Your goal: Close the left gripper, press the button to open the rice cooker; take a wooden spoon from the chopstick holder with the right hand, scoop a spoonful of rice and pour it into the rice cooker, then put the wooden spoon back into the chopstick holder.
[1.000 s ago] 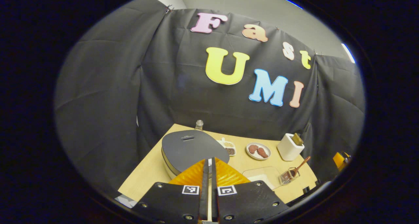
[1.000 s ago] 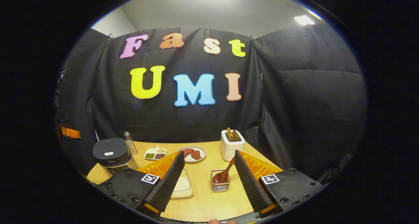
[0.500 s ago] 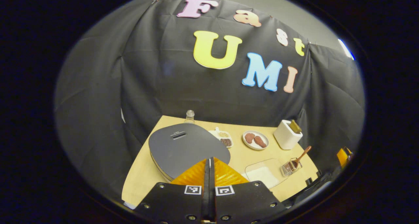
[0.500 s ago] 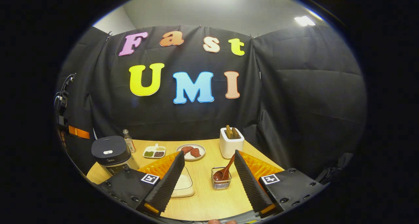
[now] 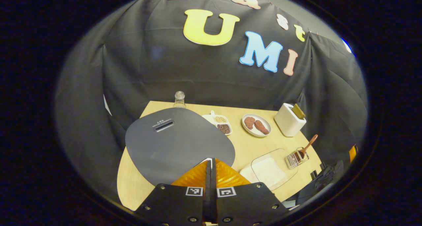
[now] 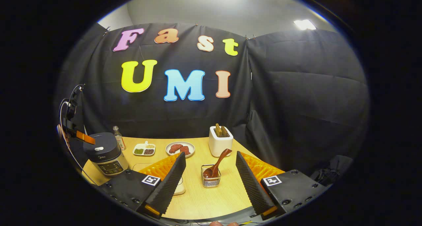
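Note:
The dark grey rice cooker has its lid down, and its white button sits on top. My left gripper is shut with nothing in it, its tips just above the lid's near edge. From the right gripper view it hangs over the cooker. The wooden spoon leans in the wire chopstick holder, straight ahead of my open right gripper. The left gripper view has the spoon and holder at the far right. A glass dish of rice lies beside the holder.
On the wooden table stand a white toaster, a plate of meat, a divided dish of beans and a small bottle. Black cloth walls the table on three sides.
The left gripper has come down and closer to the cooker lid, which now looks much larger. The right gripper view has drifted so the holder sits more centred between the open fingers.

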The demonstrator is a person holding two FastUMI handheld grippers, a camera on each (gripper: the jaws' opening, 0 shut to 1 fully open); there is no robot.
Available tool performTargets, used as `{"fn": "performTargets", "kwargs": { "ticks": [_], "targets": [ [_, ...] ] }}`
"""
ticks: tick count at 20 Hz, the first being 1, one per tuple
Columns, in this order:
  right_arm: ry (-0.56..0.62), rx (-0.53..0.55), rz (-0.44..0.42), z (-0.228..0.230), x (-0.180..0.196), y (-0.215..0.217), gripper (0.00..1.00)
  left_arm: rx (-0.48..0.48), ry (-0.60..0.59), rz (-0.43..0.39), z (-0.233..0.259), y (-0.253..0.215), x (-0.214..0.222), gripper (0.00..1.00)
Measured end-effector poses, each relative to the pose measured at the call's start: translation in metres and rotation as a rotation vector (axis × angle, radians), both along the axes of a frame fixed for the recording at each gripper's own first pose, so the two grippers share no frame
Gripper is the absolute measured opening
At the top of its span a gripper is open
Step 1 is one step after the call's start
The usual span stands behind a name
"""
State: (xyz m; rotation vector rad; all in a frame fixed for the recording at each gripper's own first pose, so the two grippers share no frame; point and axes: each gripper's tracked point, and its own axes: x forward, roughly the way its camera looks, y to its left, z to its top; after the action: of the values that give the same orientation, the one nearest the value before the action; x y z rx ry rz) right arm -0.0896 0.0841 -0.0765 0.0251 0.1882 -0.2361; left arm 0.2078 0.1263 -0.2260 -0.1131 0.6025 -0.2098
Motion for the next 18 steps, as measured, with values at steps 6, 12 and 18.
{"fn": "performTargets", "kwargs": {
  "ticks": [6,12,18],
  "targets": [
    [0.033,-0.011,-0.045,-0.006,-0.006,-0.007,0.96,0.000,0.040,0.009,-0.021,-0.003,0.016,0.00],
    [0.046,-0.019,-0.042,-0.010,-0.004,-0.003,0.96,-0.002,0.066,0.012,-0.029,-0.001,0.013,0.01],
    [0.051,-0.028,-0.030,-0.008,0.000,-0.005,0.98,-0.024,0.081,0.040,-0.032,-0.001,0.012,0.02]
  ]
}}
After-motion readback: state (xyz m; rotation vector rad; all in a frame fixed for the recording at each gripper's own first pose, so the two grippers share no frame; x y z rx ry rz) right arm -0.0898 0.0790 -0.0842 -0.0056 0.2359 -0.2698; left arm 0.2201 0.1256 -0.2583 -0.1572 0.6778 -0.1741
